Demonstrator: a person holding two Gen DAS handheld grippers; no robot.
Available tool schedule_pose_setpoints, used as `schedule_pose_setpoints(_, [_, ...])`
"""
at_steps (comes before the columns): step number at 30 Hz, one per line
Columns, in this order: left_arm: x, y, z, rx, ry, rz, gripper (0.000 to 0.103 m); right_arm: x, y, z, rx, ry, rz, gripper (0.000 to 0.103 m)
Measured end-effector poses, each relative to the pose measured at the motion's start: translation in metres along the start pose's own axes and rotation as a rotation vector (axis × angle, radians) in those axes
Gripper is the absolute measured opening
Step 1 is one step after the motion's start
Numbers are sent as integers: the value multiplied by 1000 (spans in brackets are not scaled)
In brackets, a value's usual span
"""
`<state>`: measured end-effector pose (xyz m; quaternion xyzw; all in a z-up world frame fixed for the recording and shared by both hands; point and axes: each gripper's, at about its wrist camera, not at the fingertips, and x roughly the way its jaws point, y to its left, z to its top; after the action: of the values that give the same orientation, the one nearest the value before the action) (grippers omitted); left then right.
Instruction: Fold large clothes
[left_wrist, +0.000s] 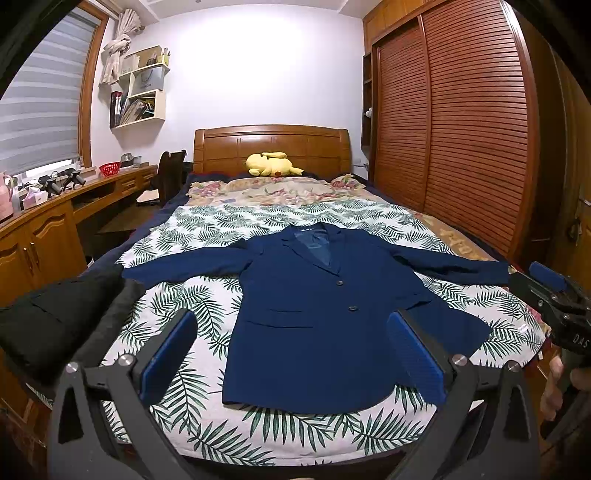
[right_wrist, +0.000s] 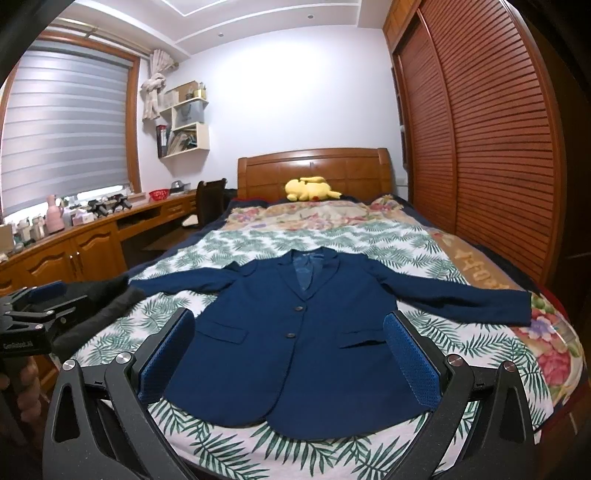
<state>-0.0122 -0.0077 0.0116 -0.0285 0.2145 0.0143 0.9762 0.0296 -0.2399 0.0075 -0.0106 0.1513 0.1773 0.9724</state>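
Note:
A navy blue blazer lies flat and face up on the leaf-patterned sheet, sleeves spread to both sides, collar toward the headboard. In the right wrist view the blazer fills the middle of the bed. My left gripper hangs open above the foot of the bed, its blue pads wide apart over the hem. My right gripper is also open, above the lower front of the blazer, holding nothing. Each gripper shows at the edge of the other's view: the right one, the left one.
Dark clothes are piled at the bed's left front corner. A yellow plush toy rests by the wooden headboard. A wardrobe with slatted doors runs along the right; a wooden desk along the left.

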Motion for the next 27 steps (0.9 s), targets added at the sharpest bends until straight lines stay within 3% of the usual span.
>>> schedule_pose_setpoints(27, [-3,-4,2,-1,-7,-2,103,-7,8,4,1,-5,4,103])
